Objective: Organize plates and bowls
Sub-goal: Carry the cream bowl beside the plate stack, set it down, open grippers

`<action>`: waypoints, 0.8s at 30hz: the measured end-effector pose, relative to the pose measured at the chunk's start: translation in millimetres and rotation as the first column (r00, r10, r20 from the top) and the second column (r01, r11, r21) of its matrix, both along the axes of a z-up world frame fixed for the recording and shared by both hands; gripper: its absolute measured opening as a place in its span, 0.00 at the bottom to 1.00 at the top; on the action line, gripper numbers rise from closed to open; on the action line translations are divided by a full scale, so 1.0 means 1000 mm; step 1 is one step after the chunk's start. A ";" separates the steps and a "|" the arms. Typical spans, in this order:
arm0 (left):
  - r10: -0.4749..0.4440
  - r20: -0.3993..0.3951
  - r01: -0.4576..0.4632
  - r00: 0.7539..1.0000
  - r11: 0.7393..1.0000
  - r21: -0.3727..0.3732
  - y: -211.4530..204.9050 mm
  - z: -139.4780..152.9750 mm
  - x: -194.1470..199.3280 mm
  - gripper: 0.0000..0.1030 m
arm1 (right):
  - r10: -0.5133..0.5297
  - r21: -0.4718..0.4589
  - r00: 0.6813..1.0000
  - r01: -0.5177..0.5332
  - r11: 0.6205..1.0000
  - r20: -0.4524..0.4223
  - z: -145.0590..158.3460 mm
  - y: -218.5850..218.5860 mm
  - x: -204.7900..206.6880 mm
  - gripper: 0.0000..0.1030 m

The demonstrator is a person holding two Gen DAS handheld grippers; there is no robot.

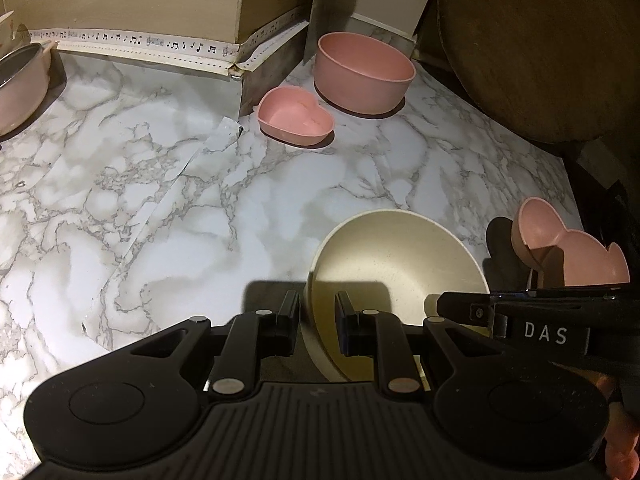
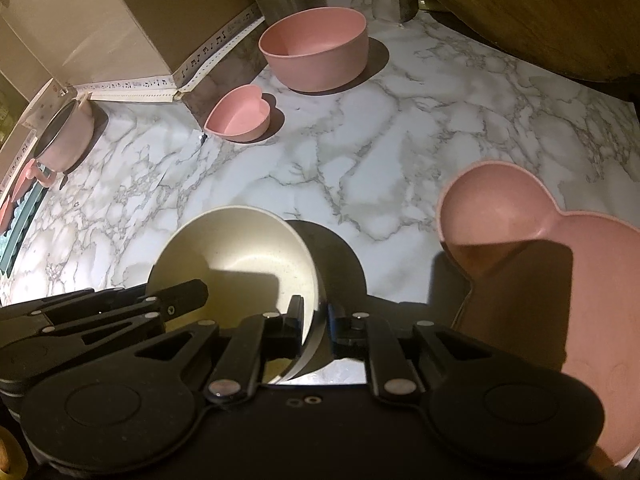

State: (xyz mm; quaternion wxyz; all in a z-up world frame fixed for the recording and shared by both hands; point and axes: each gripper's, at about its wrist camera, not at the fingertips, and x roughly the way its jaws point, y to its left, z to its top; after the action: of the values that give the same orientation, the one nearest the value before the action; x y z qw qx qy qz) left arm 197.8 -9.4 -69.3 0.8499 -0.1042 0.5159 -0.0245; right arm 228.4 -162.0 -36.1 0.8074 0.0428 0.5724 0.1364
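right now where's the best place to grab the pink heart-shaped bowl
Pinch the heart-shaped bowl by its thin upright rim, coming from above, one finger inside and one outside. It sits upright and open; the near, rounded wall looks clear, while the large pink bowl crowds its far side.

Heart dish (image 1: 295,115) sits just before round bowl (image 1: 363,71), on counter (image 1: 160,184).
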 end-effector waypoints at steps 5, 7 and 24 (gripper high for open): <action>-0.003 0.007 0.003 1.000 1.000 0.005 0.002 0.003 0.000 0.18 | -0.003 -0.009 1.000 0.004 1.000 0.013 0.002 0.002 0.000 0.21; -0.003 0.013 0.002 1.000 1.000 0.009 0.002 0.005 -0.001 0.18 | -0.006 -0.010 1.000 0.006 1.000 0.018 0.003 0.001 0.000 0.22; -0.005 0.102 0.002 0.995 1.000 0.025 0.012 0.032 -0.018 0.29 | 0.003 0.004 0.995 -0.003 1.000 0.099 0.028 0.008 -0.016 0.34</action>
State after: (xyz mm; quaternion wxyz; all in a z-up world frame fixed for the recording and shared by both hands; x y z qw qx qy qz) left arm 179.5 3.1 -37.7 0.8763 -0.0914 0.4723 -0.0250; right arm 212.8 -154.3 -8.6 0.8344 0.0366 0.5317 0.1407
